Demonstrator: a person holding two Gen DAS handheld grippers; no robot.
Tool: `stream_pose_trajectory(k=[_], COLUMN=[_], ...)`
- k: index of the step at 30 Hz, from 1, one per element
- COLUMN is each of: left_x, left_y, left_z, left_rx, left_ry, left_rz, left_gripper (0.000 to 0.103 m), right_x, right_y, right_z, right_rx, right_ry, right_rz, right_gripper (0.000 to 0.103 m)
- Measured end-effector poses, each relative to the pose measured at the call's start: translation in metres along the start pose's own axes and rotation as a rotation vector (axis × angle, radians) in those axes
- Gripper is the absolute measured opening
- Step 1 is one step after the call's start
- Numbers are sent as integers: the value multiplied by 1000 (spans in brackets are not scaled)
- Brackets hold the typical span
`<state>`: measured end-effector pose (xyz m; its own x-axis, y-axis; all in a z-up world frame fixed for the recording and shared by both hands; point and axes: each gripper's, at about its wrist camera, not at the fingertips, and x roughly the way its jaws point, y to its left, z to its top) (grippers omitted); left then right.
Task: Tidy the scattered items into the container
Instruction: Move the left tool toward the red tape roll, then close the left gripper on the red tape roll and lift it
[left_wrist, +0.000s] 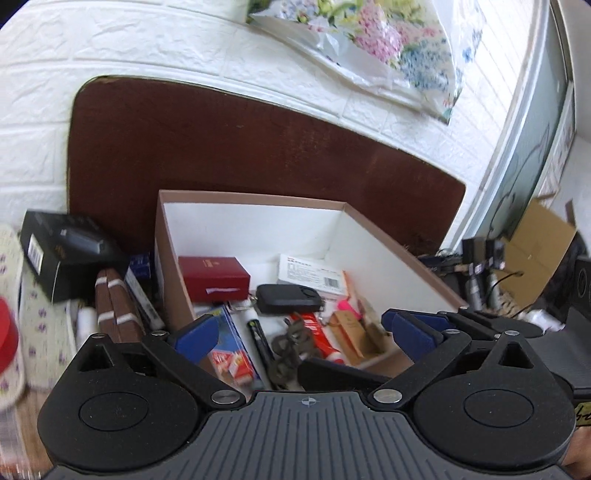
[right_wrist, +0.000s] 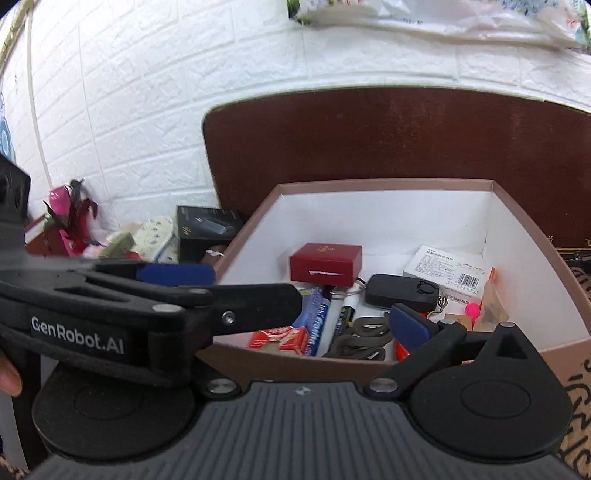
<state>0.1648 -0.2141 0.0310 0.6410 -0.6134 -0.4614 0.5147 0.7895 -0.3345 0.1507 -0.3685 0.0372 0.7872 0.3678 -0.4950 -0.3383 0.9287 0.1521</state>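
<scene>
Two empty grippers, left (left_wrist: 303, 328) and right (right_wrist: 310, 317), jaws apart above the box (left_wrist: 255, 197), its blurred contents partly hidden.

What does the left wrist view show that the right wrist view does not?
Only the left wrist view shows the brown cardboard carton at the right, and a brown striped item beside the box.

Only the right wrist view shows the left gripper from the side, and a pink and red plant by the wall.

Both show the box holding the red case, black key fob and white barcode packet.
</scene>
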Motion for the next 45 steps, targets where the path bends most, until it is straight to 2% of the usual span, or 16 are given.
stream_pose_trajectory(k=[5, 9, 15, 19, 23, 29, 36, 39, 41, 43, 44, 45], left_x=[-46, -90, -145, -161, -156, -120, -89, -79, -75, -74, -74, -74], left_y=[10, 30, 69, 103, 130, 162, 195, 207, 215, 220, 223, 226], left_z=[-18, -36, -39, -27, -15, -5, 6, 9, 10, 9, 9, 9], left_rx=[-69, -131, -123, -146, -142, -147, -202, -217, -236, -242, -245, -248], left_ry=[-29, -53, -99, -115, -102, -56, -49, -39, -28, -24, -27, -26], left_rz=[-4, 22, 162, 231, 279, 284, 283, 294, 285, 285, 285, 289], left_gripper=[103, 103, 103, 103, 102, 93, 86, 79, 67, 62, 52, 47], right_x=[-23, -35, -32, -18, 7, 44, 88, 105, 116, 124, 127, 129], right_y=[29, 64, 117, 145, 162, 178, 194, 194, 194, 194, 194, 195], right_z=[-6, -16, -21, -19, -18, -16, -14, -12, -12, -11, -11, -11], right_rx=[-50, -107, -140, -164, -173, -195, -258, -239, -226, -223, -225, -229], right_ry=[-45, -72, -71, -66, -38, -10, 9, 14, 22, 26, 25, 22], right_rz=[15, 64, 170, 198, 204, 198, 189, 189, 192, 194, 196, 197], right_gripper=[102, 102, 102, 102, 102, 99, 94, 91, 91, 91, 91, 90])
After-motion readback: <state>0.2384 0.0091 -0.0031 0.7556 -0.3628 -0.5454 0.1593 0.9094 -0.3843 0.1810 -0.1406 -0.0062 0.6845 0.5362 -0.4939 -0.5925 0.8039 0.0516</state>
